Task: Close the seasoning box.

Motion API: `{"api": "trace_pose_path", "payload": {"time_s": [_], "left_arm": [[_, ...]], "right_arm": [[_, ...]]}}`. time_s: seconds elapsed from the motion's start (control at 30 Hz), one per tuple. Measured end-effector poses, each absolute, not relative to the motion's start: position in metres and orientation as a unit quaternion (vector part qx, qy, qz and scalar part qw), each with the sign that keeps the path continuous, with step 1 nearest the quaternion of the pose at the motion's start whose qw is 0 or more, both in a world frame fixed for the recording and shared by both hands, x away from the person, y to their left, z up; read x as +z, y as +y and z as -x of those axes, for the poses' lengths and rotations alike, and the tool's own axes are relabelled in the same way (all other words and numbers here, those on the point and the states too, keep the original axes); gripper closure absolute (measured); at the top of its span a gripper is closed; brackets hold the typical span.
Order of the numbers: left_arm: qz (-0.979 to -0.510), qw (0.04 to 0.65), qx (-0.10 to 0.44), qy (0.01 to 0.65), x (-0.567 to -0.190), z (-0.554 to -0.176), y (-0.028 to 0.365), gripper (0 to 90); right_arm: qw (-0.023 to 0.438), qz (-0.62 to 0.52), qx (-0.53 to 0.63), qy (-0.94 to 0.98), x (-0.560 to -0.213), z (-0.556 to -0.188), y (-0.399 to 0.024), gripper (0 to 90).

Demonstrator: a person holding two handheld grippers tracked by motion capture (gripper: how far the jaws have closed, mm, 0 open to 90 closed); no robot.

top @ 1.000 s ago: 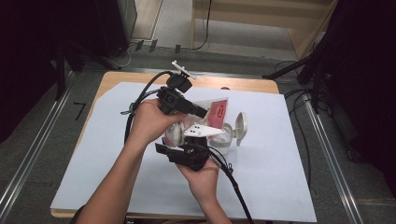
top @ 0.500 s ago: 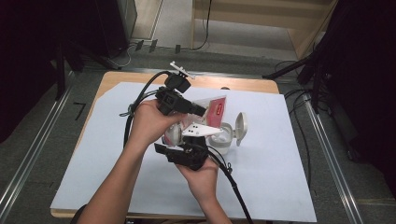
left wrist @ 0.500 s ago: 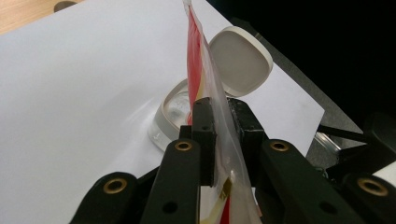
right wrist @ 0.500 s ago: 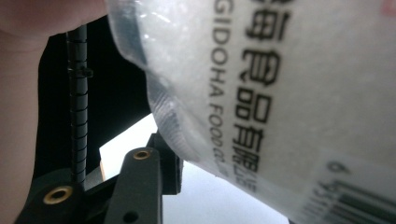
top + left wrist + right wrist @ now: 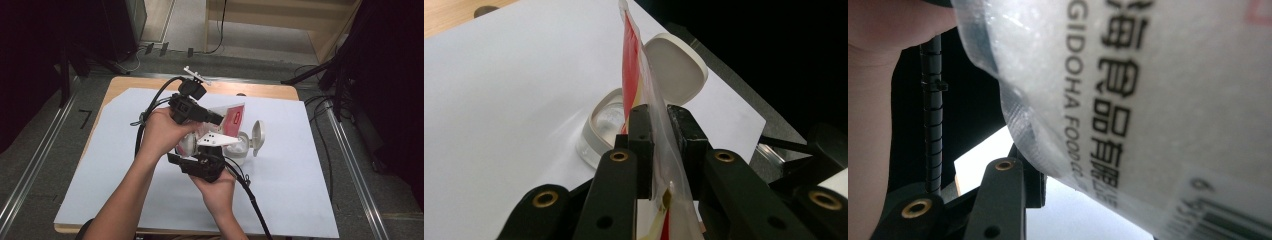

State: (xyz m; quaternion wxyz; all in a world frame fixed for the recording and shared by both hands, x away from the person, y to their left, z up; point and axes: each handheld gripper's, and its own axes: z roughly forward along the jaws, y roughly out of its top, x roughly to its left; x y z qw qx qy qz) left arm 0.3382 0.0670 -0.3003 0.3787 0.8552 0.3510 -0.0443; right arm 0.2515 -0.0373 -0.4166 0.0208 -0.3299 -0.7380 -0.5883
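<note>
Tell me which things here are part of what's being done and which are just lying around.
In use: the red-and-clear packet, clamped in the left gripper; the right gripper against the packet; the open white container with its flip lid up.

Lying about: the white sheet, the wooden table, floor cables.
</note>
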Motion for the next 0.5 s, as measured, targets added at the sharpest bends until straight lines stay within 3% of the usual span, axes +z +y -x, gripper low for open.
{"api": "trace_pose_path", "payload": {"time_s": [0.5], "left_arm": [[-0.856, 0.383, -0.040, 0.345, -0.2964, -0.3353, 0.0683, 82.0]], "right_arm": [[0.014, 0.327, -0.589, -0.739, -0.4129, -0.2496, -0.0359, 63.1]]}}
